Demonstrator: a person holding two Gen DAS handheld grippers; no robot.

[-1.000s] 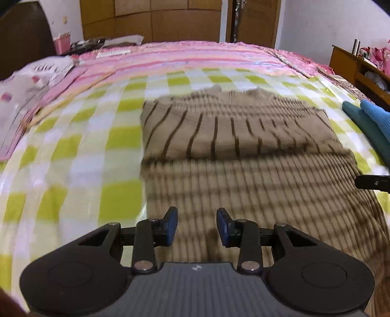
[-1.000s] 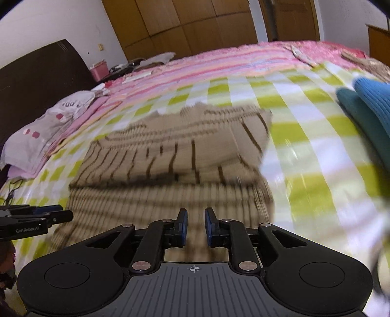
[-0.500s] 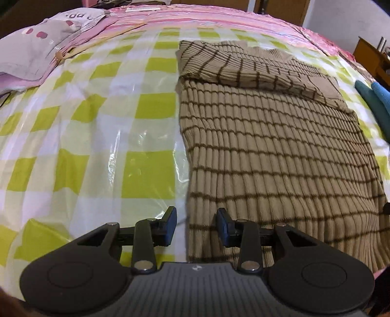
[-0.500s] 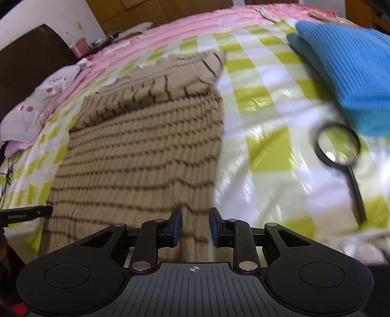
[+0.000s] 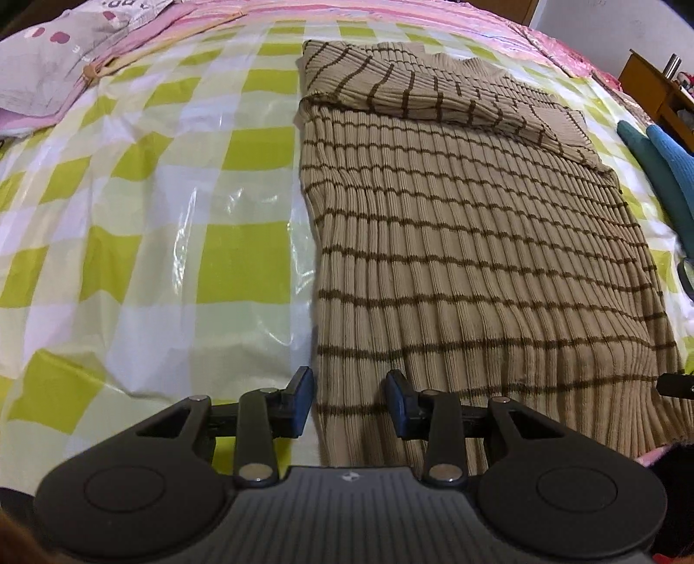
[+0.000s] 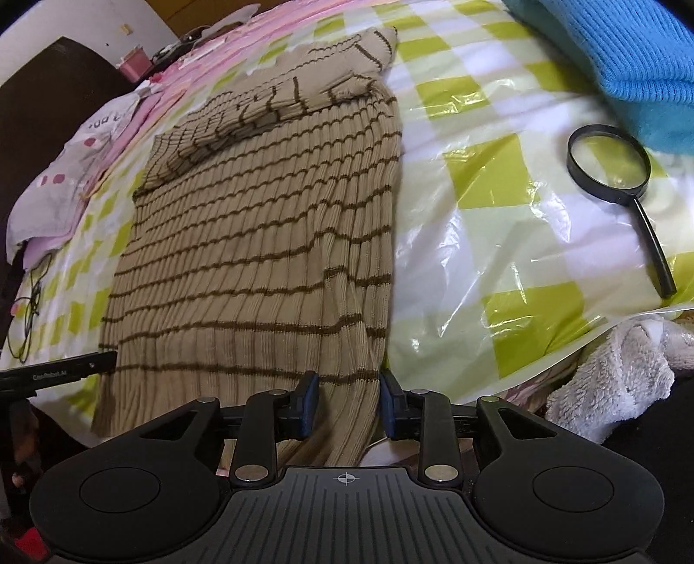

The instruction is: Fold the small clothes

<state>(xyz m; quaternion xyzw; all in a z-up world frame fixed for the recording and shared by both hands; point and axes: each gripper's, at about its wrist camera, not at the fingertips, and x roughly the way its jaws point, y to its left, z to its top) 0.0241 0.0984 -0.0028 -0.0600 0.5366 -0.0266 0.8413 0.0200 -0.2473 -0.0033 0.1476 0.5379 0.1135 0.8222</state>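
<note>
Both views look steeply down on a bed covered by a cloth [image 5: 143, 225] checked in green and white under clear plastic. A beige sweater [image 5: 468, 260] with thin brown stripes lies flat on the cloth, its sleeves folded across the far end and its hem at the near edge of the bed.

Left wrist view: the left gripper [image 5: 349, 401] hangs over the sweater's near left corner. Its jaws stand apart; the left finger is over the cloth just outside the sweater's side edge, the right finger over the knit. The pads do not press on the fabric. A grey pillow [image 5: 65, 56] with pink spots lies at the far left beside pink bedding [image 5: 390, 17]. Blue and teal knitwear [image 5: 663, 173] lies at the right edge, well apart from the sweater.

Right wrist view: the right gripper [image 6: 349, 405] hangs over the sweater's [image 6: 260, 243] near right corner. Its jaws have just been opening and now stand apart, with the sweater's right edge and hem between them; the pads appear clear of the knit. A black magnifier [image 6: 616, 173] lies on the cloth [image 6: 477, 195] to the right, near the blue knitwear [image 6: 616, 56]. A white fleecy cloth [image 6: 607, 377] sits at the lower right, below the plastic's edge. A finger of the left gripper [image 6: 56, 371] shows at the left margin, beside the sweater's other near corner.
</note>
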